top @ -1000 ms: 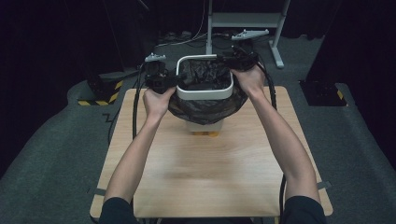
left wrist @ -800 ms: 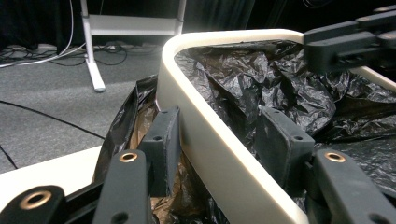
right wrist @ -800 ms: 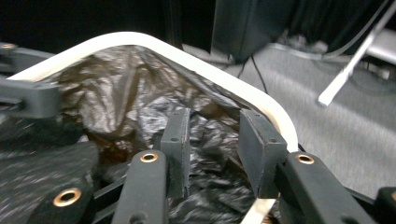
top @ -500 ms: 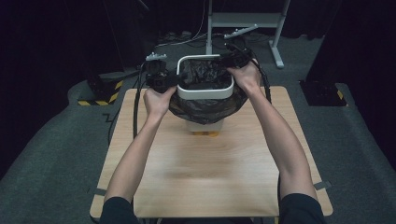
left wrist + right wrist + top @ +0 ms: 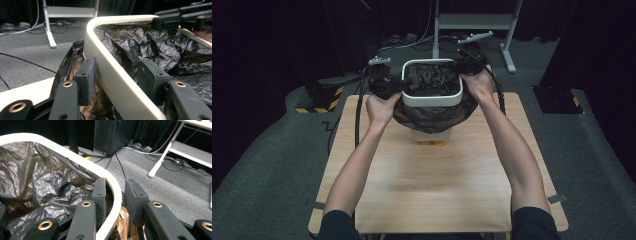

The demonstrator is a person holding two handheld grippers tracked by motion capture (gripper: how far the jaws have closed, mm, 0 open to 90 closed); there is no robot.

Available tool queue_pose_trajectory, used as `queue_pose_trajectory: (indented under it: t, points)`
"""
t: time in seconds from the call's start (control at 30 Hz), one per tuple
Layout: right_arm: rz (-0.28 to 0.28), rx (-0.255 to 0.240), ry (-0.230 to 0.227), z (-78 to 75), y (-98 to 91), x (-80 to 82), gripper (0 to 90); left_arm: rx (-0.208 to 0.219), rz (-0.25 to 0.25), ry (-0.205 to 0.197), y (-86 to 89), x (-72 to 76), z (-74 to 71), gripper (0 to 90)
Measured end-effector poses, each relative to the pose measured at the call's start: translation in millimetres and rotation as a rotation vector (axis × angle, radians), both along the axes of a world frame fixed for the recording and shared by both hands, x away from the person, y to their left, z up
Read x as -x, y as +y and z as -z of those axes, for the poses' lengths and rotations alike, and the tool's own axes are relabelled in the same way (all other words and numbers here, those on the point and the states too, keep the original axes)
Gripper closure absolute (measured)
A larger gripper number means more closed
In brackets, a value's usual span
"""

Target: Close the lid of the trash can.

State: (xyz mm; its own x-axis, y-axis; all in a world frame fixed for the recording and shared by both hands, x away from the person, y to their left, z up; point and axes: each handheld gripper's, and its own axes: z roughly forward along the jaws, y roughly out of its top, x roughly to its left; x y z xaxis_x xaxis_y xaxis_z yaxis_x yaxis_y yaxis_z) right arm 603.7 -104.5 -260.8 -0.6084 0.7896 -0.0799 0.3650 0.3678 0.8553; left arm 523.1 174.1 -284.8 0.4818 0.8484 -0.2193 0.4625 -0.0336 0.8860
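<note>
Straddling the white ring (image 5: pixel 432 99) from both sides, your two grippers sit at the upper middle of the high view, above the far edge of the wooden surface (image 5: pixel 437 190). The ring is a rounded-square frame resting on the bin (image 5: pixel 428 136), with a black bag (image 5: pixel 434 117) crumpled inside it and spilling below it all round.

Your left gripper (image 5: pixel 116 75) has one finger outside the ring and one inside, against the bag; a gap shows between the outer finger and the ring (so it stands partly open and does not clamp). In the high view it lies at the ring's left side (image 5: pixel 384 86).

Your right gripper (image 5: pixel 114 200) straddles the opposite side the same way, inner finger on the bag side, outer finger clear of the ring. Its fingers have just been closing with the ring between them, yet a gap still shows. In the high view it lies at the ring's upper right (image 5: pixel 468 64).
</note>
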Motion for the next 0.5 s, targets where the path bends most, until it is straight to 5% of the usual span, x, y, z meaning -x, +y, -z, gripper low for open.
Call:
queue_pose_trajectory:
  t: [0.23,0.5]
  points:
    - [0.012,-0.059,-0.055,-10.8,-10.1,12.6,58.5,0.002,0.014,-0.003,2.8,-0.5,1.1,45.5]
    - [0.017,-0.133,-0.059,-16.6,-32.6,23.9,52.8,-0.005,0.02,-0.025,4.3,3.5,-2.6,43.4]
